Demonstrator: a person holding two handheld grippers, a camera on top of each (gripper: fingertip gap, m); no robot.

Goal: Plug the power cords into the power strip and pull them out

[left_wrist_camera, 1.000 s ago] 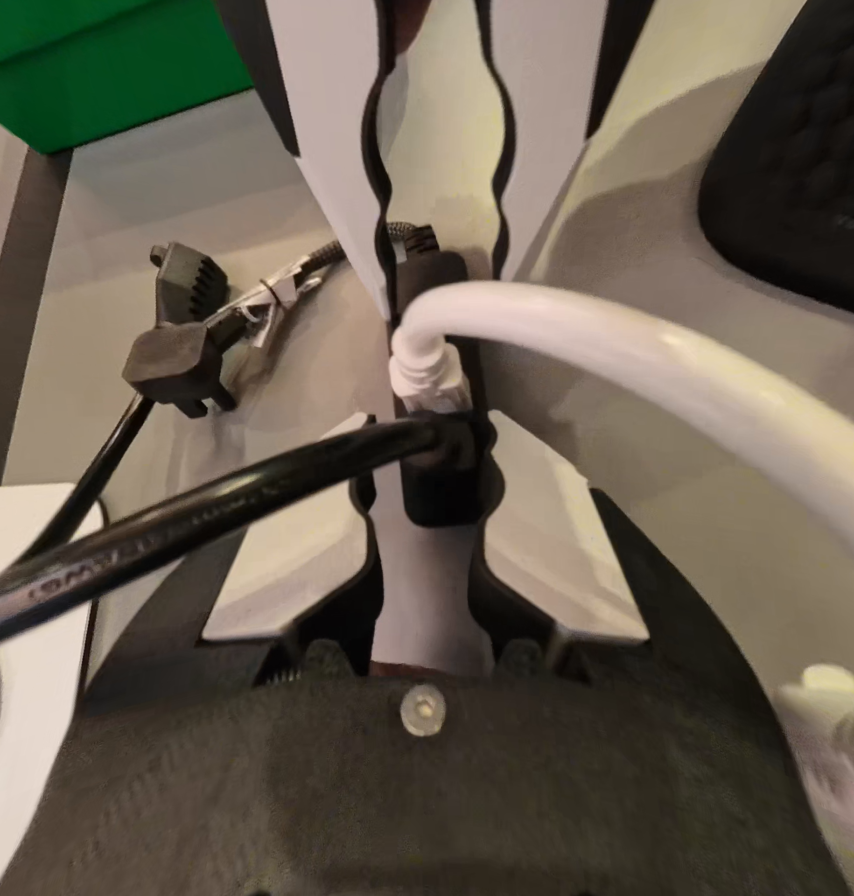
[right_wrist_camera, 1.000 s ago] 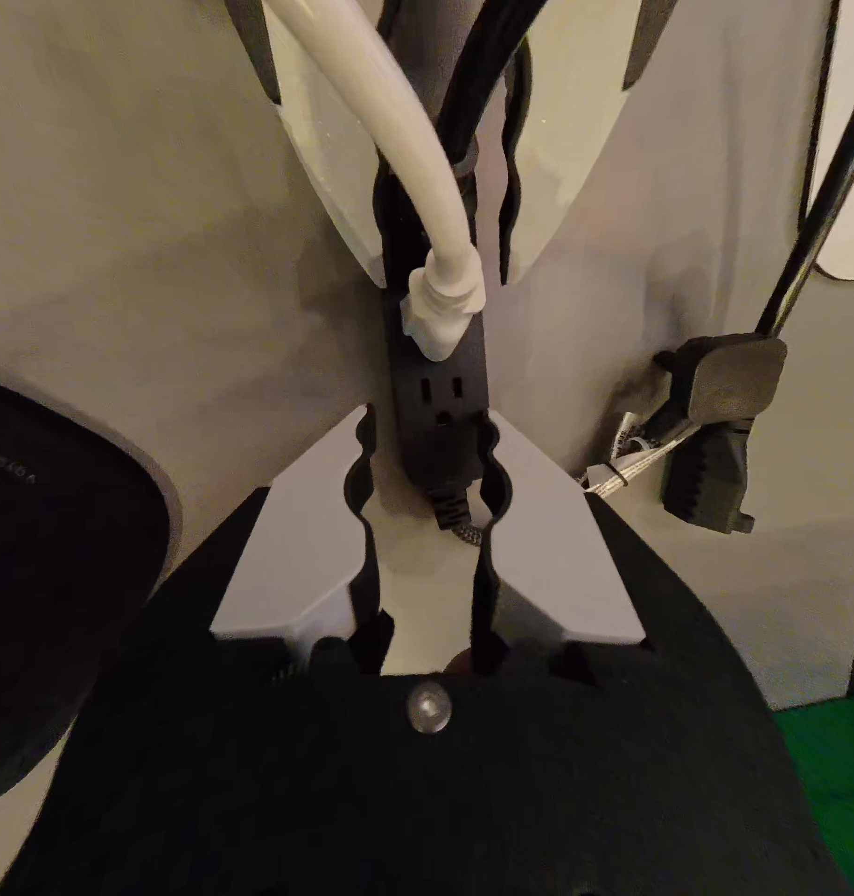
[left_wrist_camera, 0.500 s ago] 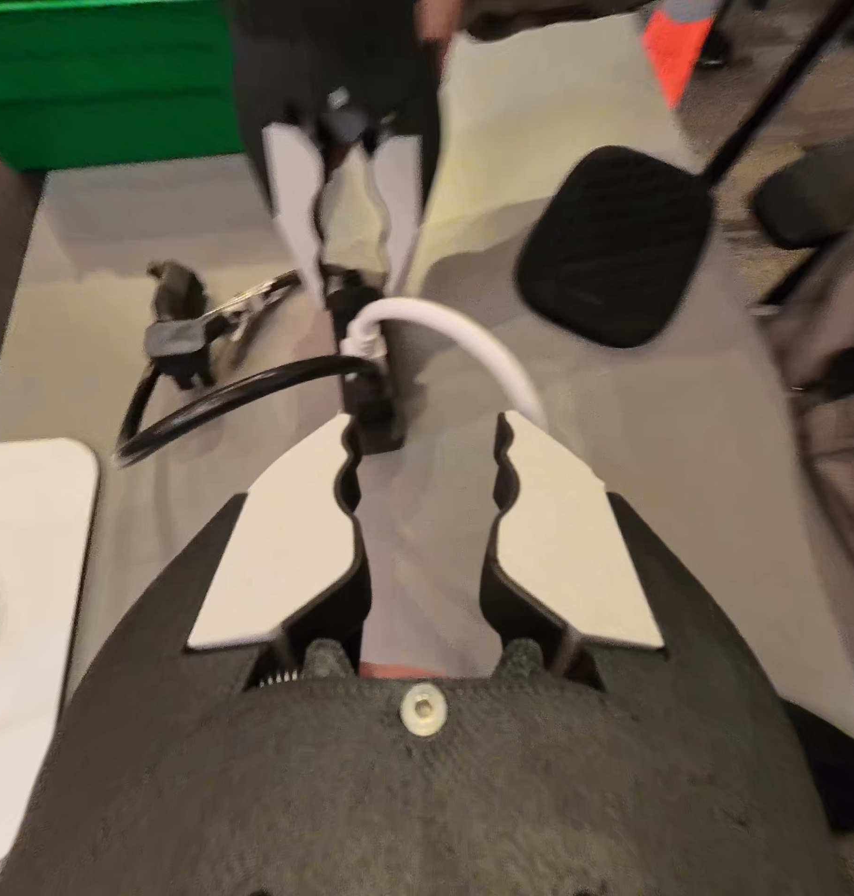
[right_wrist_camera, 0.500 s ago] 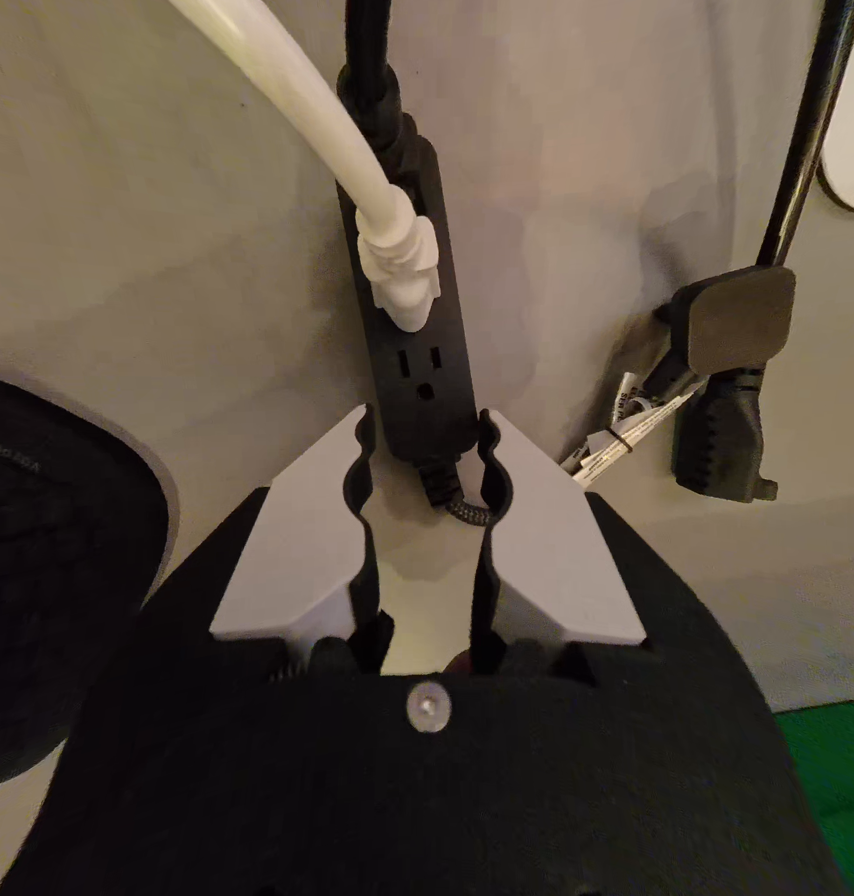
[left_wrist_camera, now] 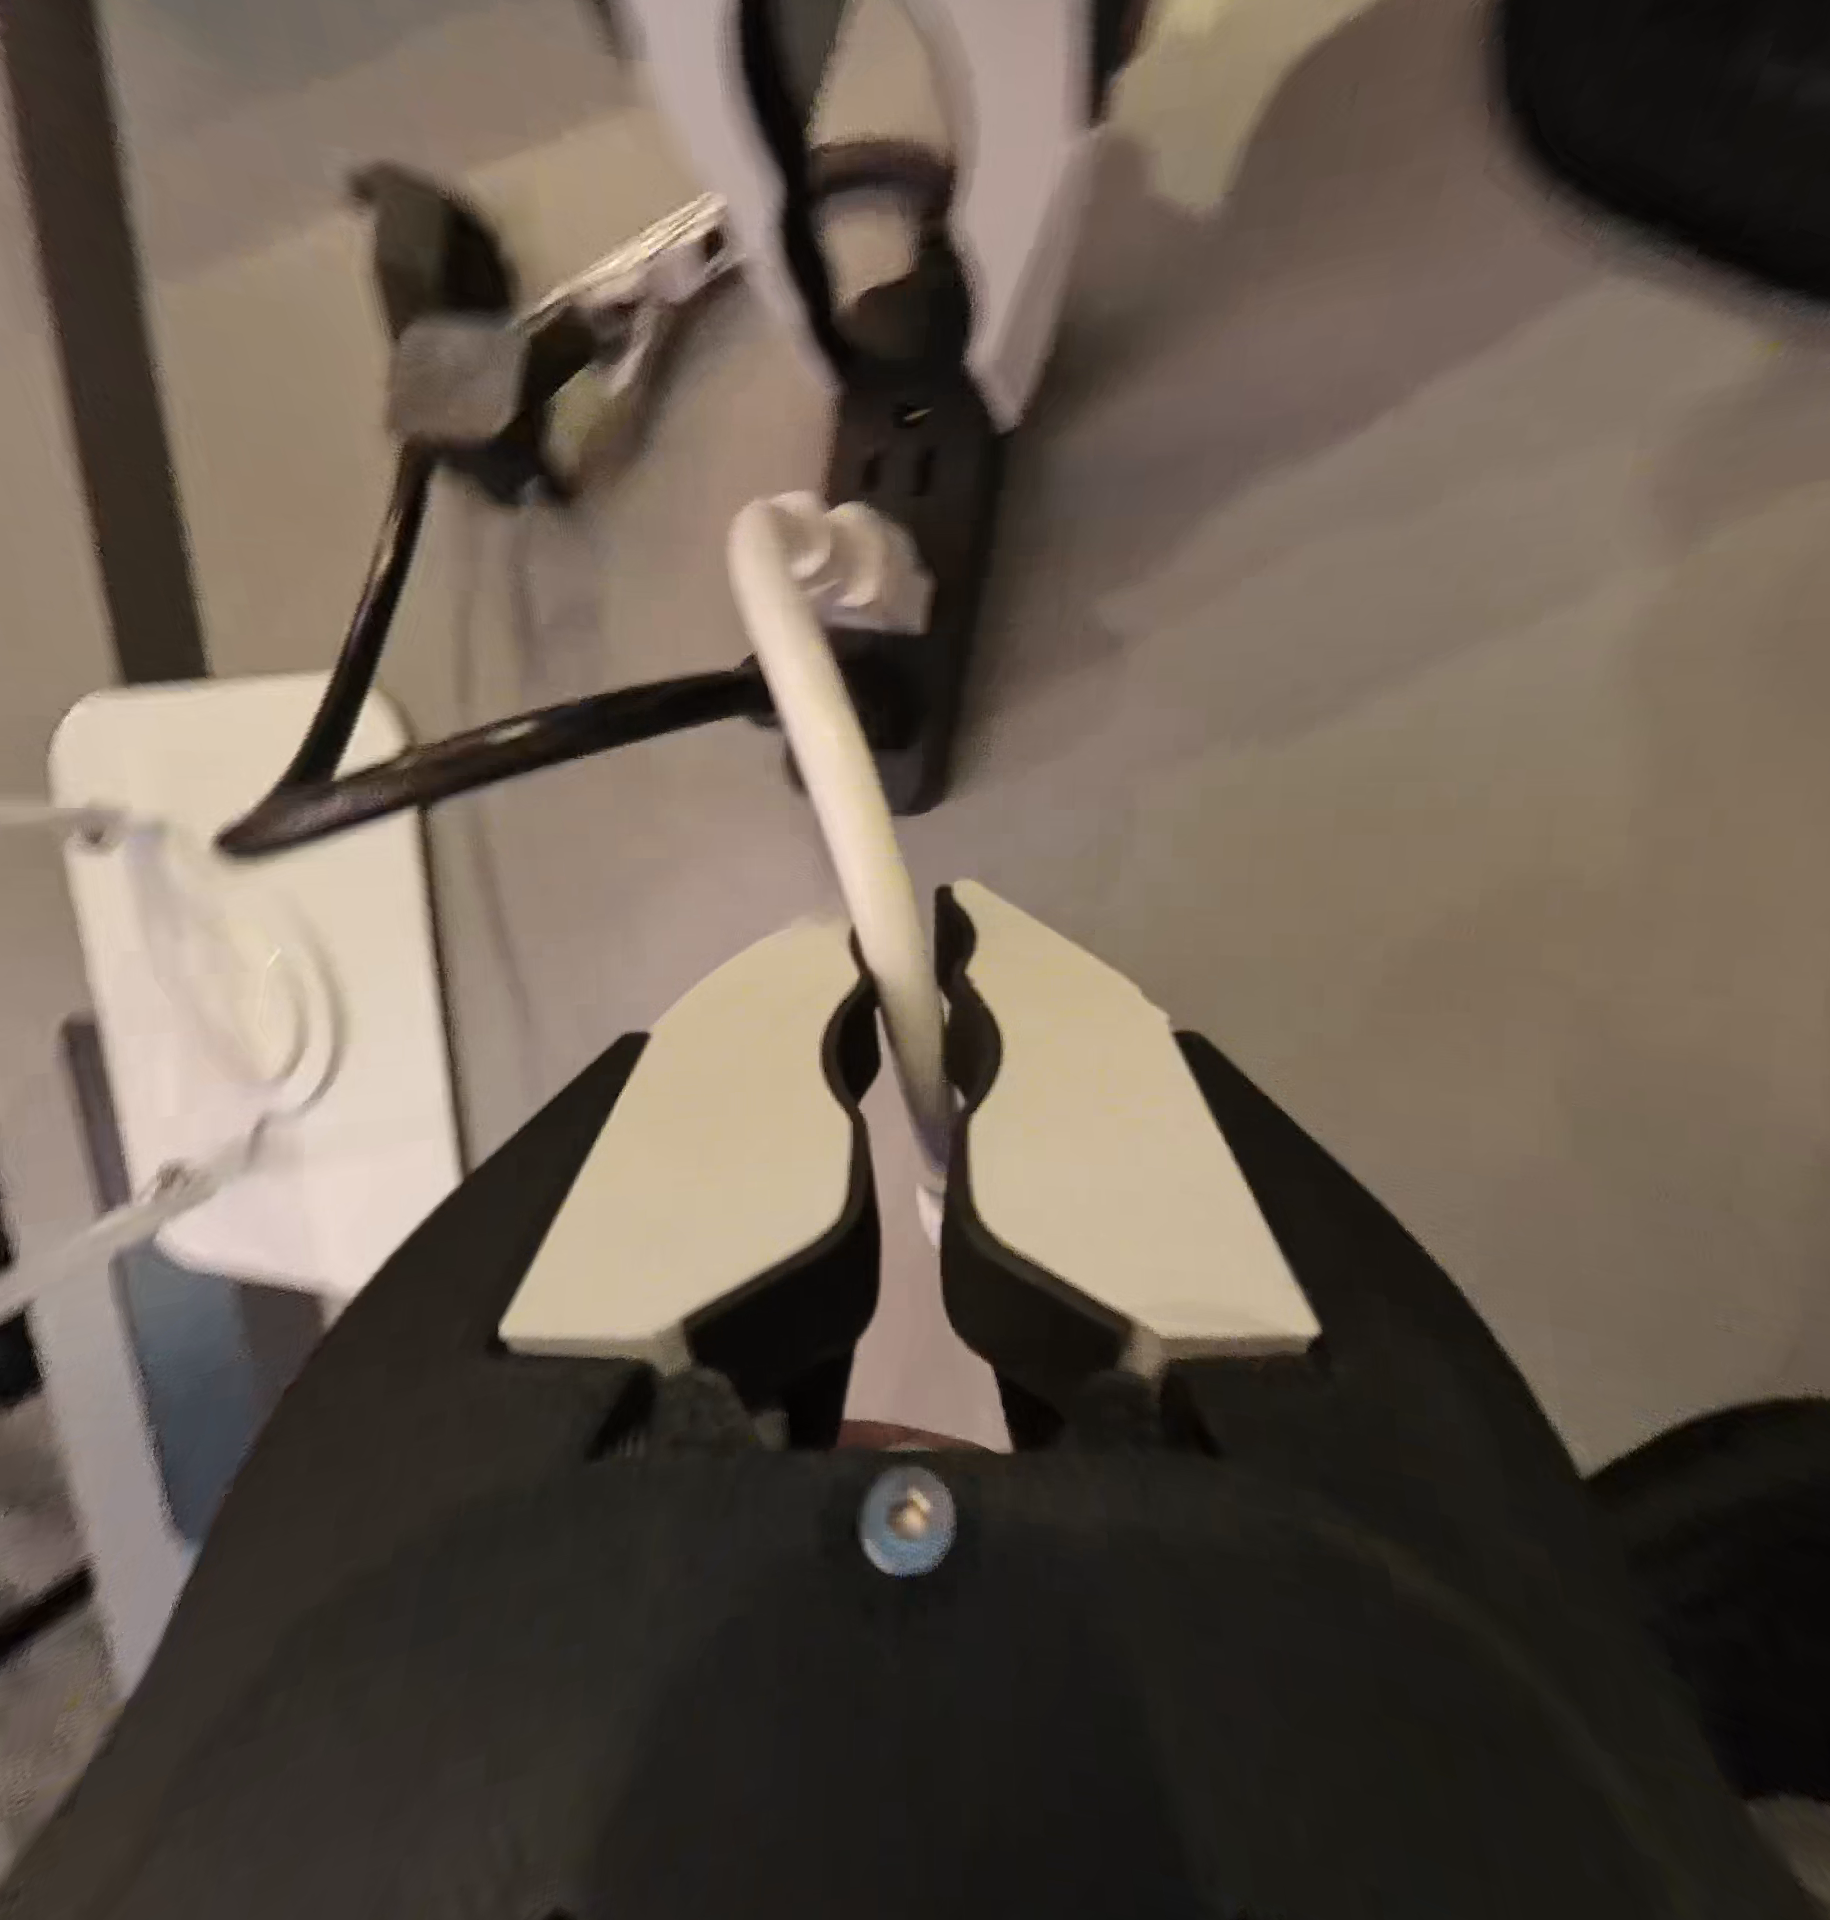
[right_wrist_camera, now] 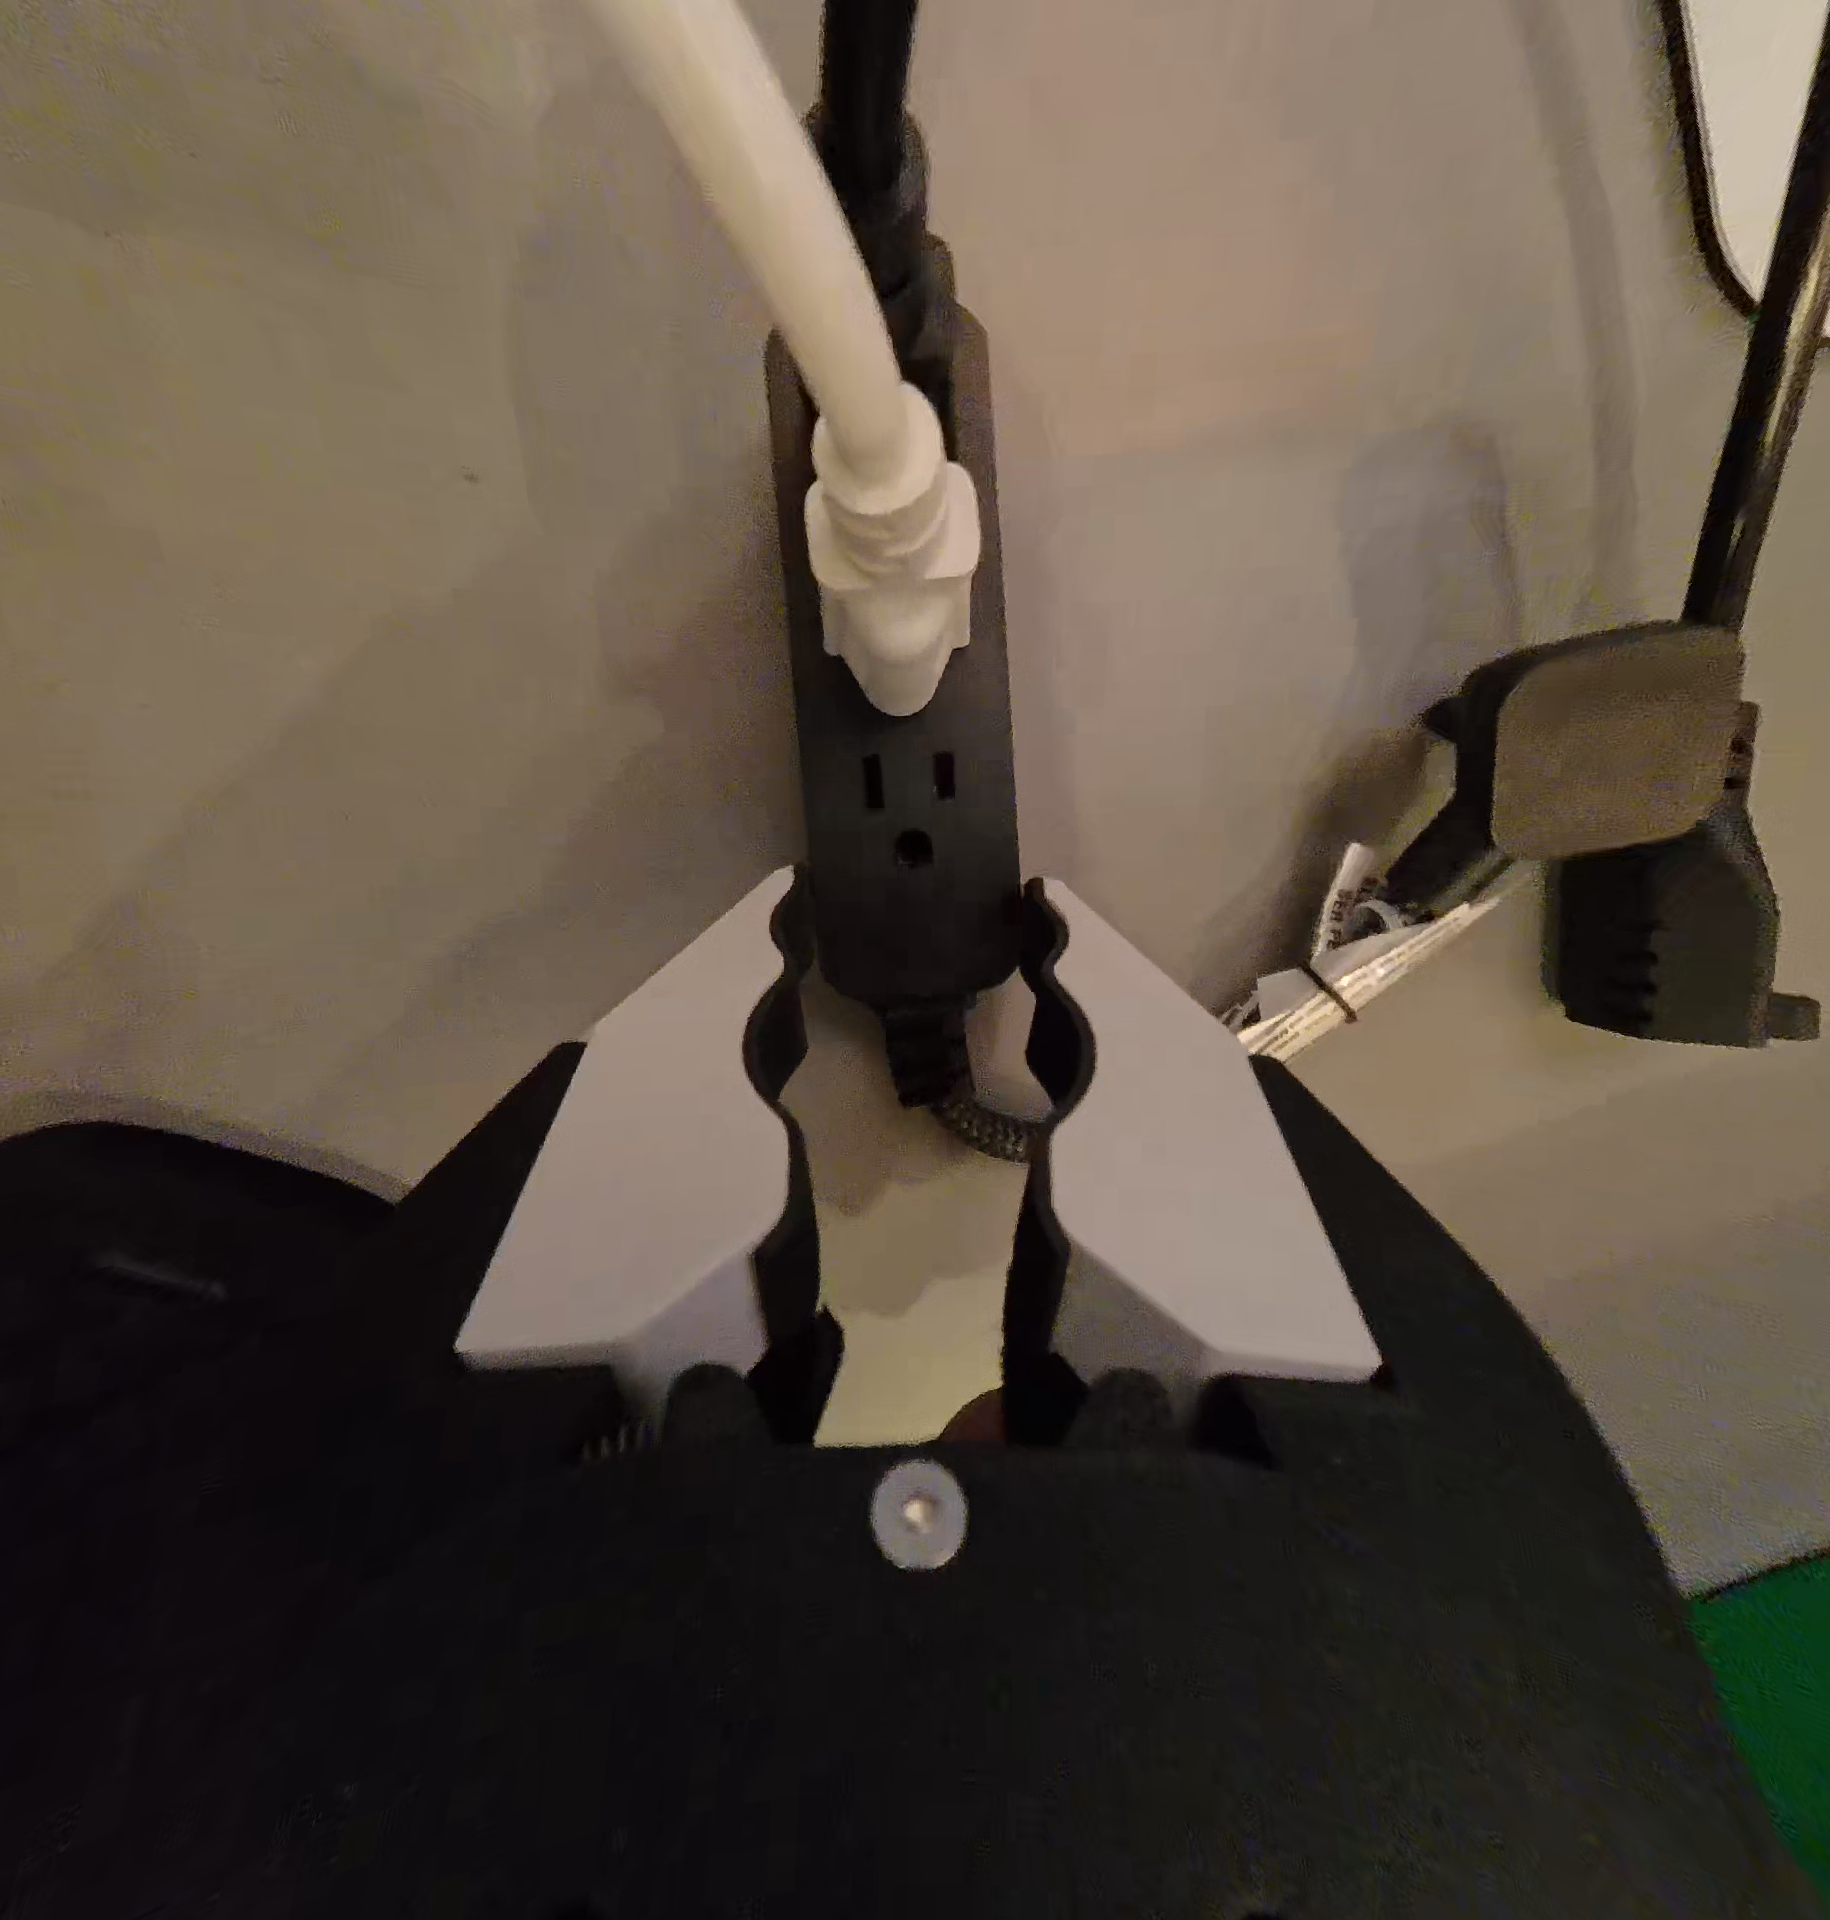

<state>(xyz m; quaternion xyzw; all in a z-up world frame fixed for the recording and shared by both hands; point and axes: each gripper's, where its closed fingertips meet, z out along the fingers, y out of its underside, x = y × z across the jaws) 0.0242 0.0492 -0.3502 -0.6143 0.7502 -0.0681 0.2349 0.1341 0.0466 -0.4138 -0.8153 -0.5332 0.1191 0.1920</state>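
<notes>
Left wrist view: the left tool is clenched on the white cord, which arcs toward 12 o'clock to its white plug, seated in the black power strip on the desk. The cord looks springy and smooth; a pull there would likely bend it, so the stiff plug body is the better hold.

Right wrist view: the right tool pinches the strip's near end, bracing this light bar, with an empty socket just beyond its fingertips.

A black power strip is lying toward 12 o'clock, with a white cord and a black cord plugged in; one socket is being left free.
</notes>
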